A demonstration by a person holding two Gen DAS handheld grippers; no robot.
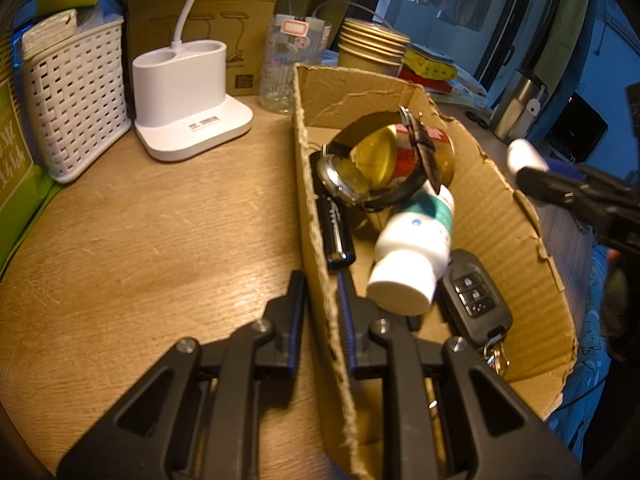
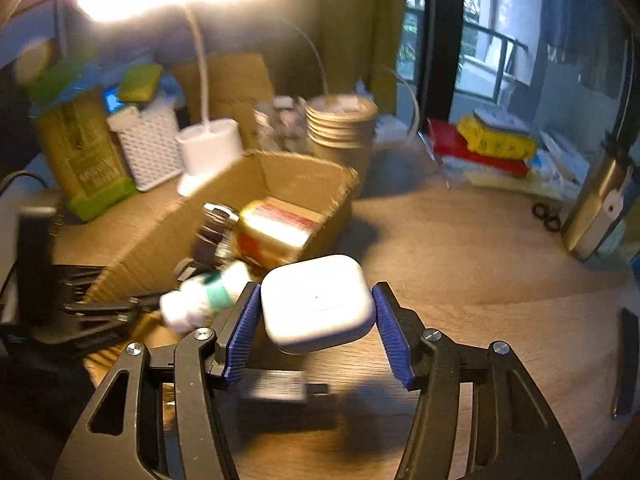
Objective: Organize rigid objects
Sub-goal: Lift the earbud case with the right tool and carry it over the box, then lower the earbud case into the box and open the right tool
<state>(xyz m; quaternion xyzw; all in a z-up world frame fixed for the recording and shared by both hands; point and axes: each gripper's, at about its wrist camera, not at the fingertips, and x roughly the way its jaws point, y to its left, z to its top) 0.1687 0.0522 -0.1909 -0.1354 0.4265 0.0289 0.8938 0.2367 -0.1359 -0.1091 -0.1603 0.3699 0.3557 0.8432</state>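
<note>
Black, ribbed-padded left tongs [image 1: 322, 300] sit nearest the lens, narrowed onto the near wall of the cardboard box [image 1: 316, 240], one finger outside and one inside, pinching the corrugated edge. The box is shallow and brown, with ragged torn rims. Inside it lie a white plastic bottle [image 1: 412, 256] with a teal band, tipped on its side; a black car key fob [image 1: 476, 300] with a metal ring, beside the bottle's cap; a slim black cylinder [image 1: 334, 228] along the near wall; a wristwatch [image 1: 352, 176] with a round metal case and dark strap; and a red and gold tin [image 1: 400, 152] lying on its side at the far end.

Right tongs [image 2: 316, 320], with blue ribbed pads, hold a smooth white rounded earbud case [image 2: 318, 304] between them, raised over the wood-grain table [image 2: 460, 260] just beside the box's open side. A dark flat device [image 2: 280, 390] lies on the table below it.

Farther back stand a white woven plastic basket [image 1: 76, 100], a glossy white lamp base [image 1: 188, 96] and a stack of gold tins [image 1: 372, 46].
</note>
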